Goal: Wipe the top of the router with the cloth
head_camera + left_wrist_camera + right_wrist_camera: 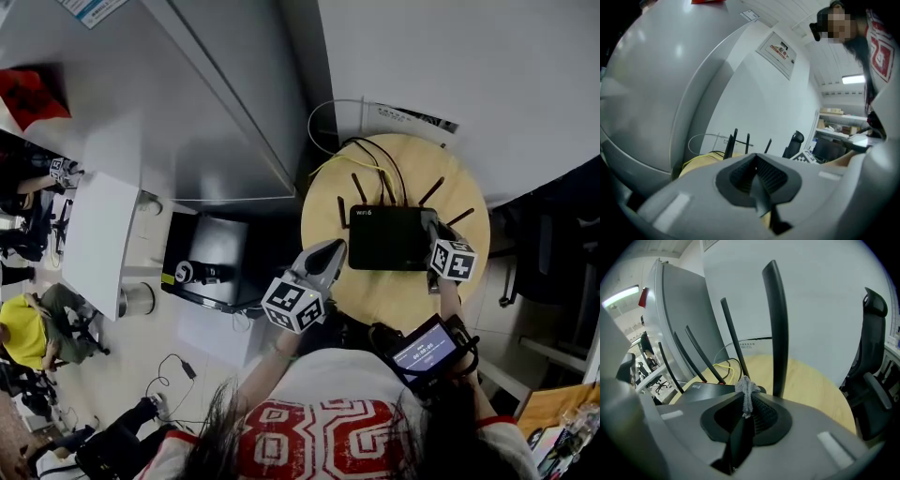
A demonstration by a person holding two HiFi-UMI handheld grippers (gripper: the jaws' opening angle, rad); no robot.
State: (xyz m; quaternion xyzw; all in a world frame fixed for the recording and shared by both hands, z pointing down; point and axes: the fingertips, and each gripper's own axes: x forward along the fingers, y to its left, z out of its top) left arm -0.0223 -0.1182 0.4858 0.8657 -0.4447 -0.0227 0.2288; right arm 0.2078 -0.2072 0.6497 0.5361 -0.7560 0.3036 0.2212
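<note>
A person is standing over a round pale wooden desk, holding a pair of grey tongs in each hand. One flat black plastic router is sitting in the middle of the desk, its antennas pointing up at the back.

The right tongs are hovering at the router's right edge. Their jaws are pressing together on one small grey knitted cloth, and only a short tuft is sticking out past the tips. The left tongs are hanging just beside the router's left edge with jaws pressed together and nothing between them.

The wiping looks as if it is only about to begin: the cloth is being held level with the router's top but seems not to be resting on it. The next move is calling for the right tongs to tip down until the tuft is touching the lid, then to sweep across it while staying clear of the antennas. With so little cloth showing, the tips may be scraping the plastic.

Counted: one router, one cloth, two tongs, five thin black antennas showing in the right gripper view, and one yellow cable trailing behind the router
</note>
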